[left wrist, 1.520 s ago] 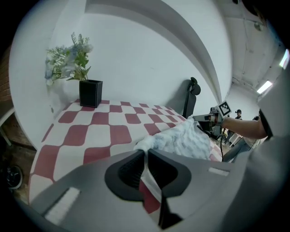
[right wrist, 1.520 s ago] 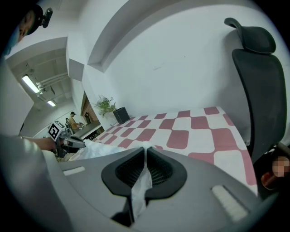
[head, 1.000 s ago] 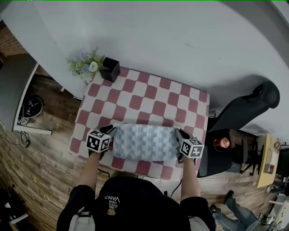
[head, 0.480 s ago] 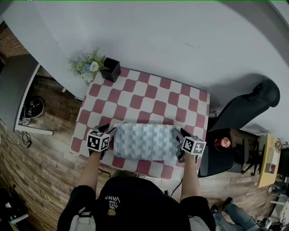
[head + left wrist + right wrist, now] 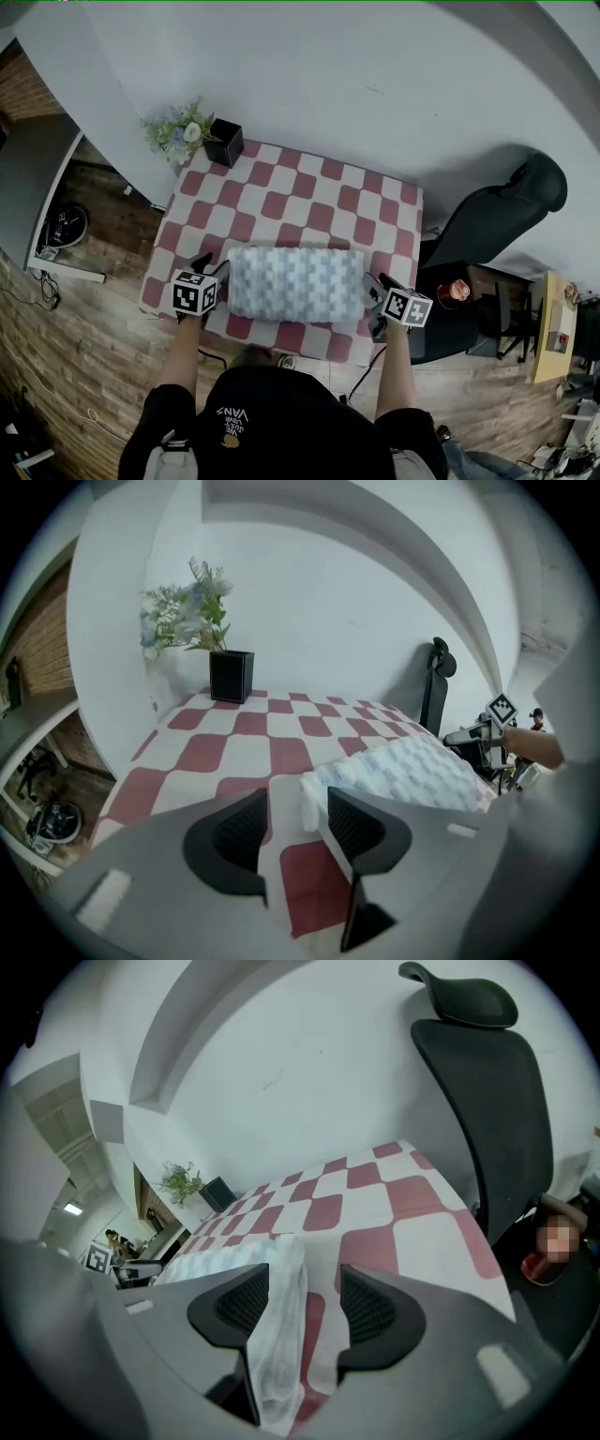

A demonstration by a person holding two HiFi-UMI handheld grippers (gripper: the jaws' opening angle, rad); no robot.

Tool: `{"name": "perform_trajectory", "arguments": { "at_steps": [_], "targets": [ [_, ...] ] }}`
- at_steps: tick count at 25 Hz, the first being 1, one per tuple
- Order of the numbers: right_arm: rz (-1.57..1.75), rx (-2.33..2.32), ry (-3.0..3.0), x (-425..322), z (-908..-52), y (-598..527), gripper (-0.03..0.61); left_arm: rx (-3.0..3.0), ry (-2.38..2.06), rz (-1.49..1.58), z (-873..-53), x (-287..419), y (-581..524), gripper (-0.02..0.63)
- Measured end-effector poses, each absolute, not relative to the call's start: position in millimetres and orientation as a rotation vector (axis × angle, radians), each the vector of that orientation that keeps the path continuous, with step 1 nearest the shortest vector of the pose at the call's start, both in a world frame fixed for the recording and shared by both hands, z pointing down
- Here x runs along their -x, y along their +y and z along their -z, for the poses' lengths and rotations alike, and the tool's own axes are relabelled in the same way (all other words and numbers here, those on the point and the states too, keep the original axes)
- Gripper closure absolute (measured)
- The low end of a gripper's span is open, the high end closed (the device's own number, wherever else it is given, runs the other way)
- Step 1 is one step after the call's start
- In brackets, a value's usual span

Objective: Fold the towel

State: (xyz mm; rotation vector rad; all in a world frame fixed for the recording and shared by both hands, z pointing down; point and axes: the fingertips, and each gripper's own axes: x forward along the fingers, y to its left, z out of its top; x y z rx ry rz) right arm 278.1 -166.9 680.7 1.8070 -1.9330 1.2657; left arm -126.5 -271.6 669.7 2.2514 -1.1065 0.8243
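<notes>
The folded pale blue-and-white towel (image 5: pixel 295 284) lies as a long rectangle near the front edge of the red-and-white checked table (image 5: pixel 291 192). My left gripper (image 5: pixel 210 268) is at its left end and my right gripper (image 5: pixel 373 292) at its right end. In the left gripper view the left gripper (image 5: pixel 295 806) has its jaws opening, with the towel's corner (image 5: pixel 310 797) loose between them. The right gripper (image 5: pixel 305 1290) is opening too in the right gripper view. There the towel's edge (image 5: pixel 278 1340) hangs between the jaws, against the left one, and the pads do not press it.
A black pot (image 5: pixel 225 142) with flowers (image 5: pixel 178 131) stands at the table's far left corner. A black office chair (image 5: pixel 487 220) stands just past the right edge, with a red cup (image 5: pixel 457 292) on a dark stand beside it. Wooden floor lies to the left.
Both grippers were shut on the towel's ends and have opened and let go. The right gripper has slid outward to the right, and the left one has drawn back a little.
</notes>
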Motion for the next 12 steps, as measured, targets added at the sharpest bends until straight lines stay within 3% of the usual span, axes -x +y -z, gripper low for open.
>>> {"name": "perform_trajectory", "arguments": {
  "at_steps": [12],
  "targets": [
    [-1.356,-1.890,-2.026,-250,-667,-119,0.348,-2.441,-1.083,-0.823,-638,105,-207,0.436]
  ]
}}
